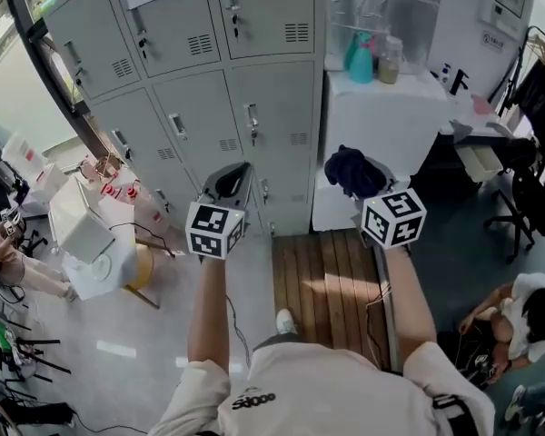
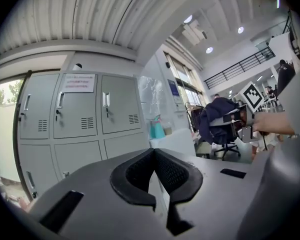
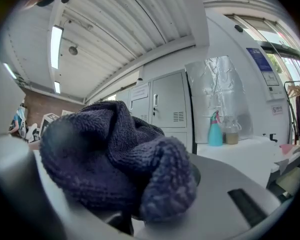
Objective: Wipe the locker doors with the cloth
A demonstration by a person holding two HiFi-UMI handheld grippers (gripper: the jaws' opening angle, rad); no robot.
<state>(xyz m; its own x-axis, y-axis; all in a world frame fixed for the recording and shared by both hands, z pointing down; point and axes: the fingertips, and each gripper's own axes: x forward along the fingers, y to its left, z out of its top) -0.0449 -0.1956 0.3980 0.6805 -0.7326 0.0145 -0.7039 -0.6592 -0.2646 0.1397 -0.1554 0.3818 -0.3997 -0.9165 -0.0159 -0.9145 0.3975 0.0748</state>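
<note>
Grey locker doors (image 1: 254, 107) fill the wall ahead, well apart from both grippers. The right gripper (image 1: 372, 189) is clamped on a bunched dark blue cloth (image 3: 110, 154); the doors lie ahead and somewhat to its left. The left gripper (image 2: 152, 159), jaws together and empty, faces them directly. Both forearms reach forward, side by side.

White short-sleeved T-shirt (image 1: 336, 384), dark lettering on its front; white shoe (image 1: 284, 321). Grey left gripper (image 2: 152, 156), black textured pads (image 2: 175, 176); black-and-white marker cube (image 1: 215, 229).
</note>
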